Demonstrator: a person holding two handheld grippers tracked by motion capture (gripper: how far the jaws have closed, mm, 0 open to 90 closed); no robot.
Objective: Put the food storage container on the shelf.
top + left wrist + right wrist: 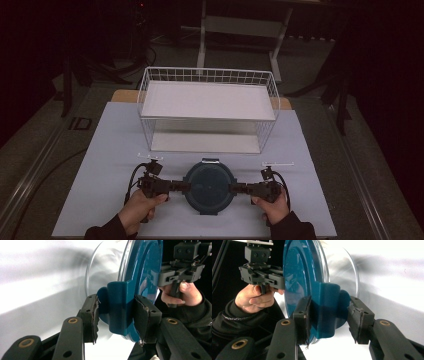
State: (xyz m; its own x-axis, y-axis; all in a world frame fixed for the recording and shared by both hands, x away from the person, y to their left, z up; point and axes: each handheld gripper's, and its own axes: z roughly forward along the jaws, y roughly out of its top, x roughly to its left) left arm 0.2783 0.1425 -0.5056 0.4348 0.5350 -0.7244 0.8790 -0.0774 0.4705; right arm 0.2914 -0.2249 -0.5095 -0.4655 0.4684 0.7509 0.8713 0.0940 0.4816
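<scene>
Two grippers flank a round container [209, 186] with a dark teal lid, which sits on the white desk [100, 150] near the front edge, in front of a white wire basket [208, 107]. Left gripper [181, 186] comes in from the container's left, right gripper [237, 188] from its right, both level with the lid rim. In the left gripper view the jaws are clenched on the lid's side clip [120, 310], one pad on each side of it. In the right gripper view the opposite clip [325, 310] lies between the jaws: the left pad touches the lid edge, the right pad stands just off the clip, so that grip looks loose. Clear bowl [342, 272] under the lid rests on the desk.
</scene>
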